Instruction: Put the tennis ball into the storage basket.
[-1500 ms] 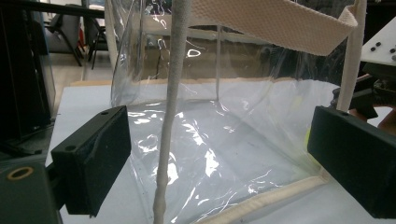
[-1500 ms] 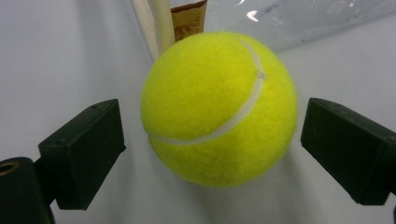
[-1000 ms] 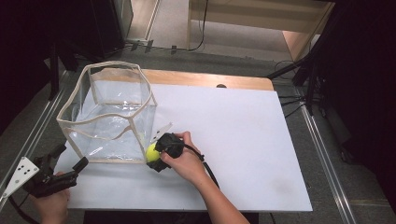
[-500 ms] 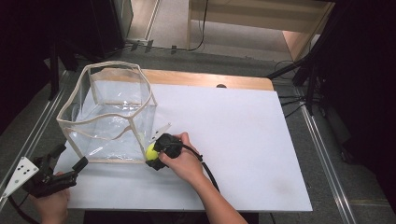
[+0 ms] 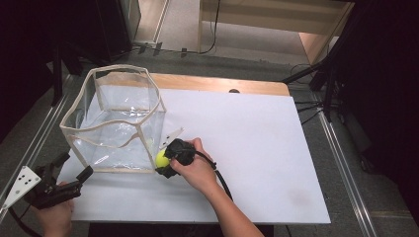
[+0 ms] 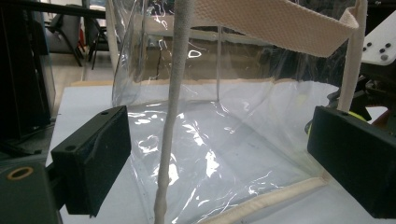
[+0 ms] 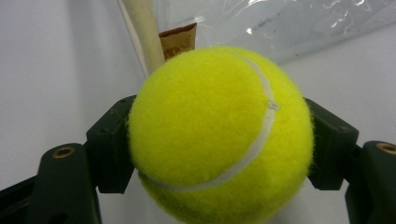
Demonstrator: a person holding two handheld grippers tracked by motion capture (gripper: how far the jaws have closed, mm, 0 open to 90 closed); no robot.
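Barely anything moved: right gripper [image 5: 165, 163] with ball [image 5: 161, 158] sits by the bag's near corner as before, maybe nudged slightly closer; left gripper [image 5: 74, 173] unchanged.

Largest first: white surface [image 5: 257, 148]; clear bag [image 5: 116, 123] upright on its left part, mouth open. Left gripper jaws apart, aimed at the bag's near wall, not gripping it. Right gripper clamped on the ball.

Progress, judged: ball grabbed; lifting it over the rim and dropping it in remains.
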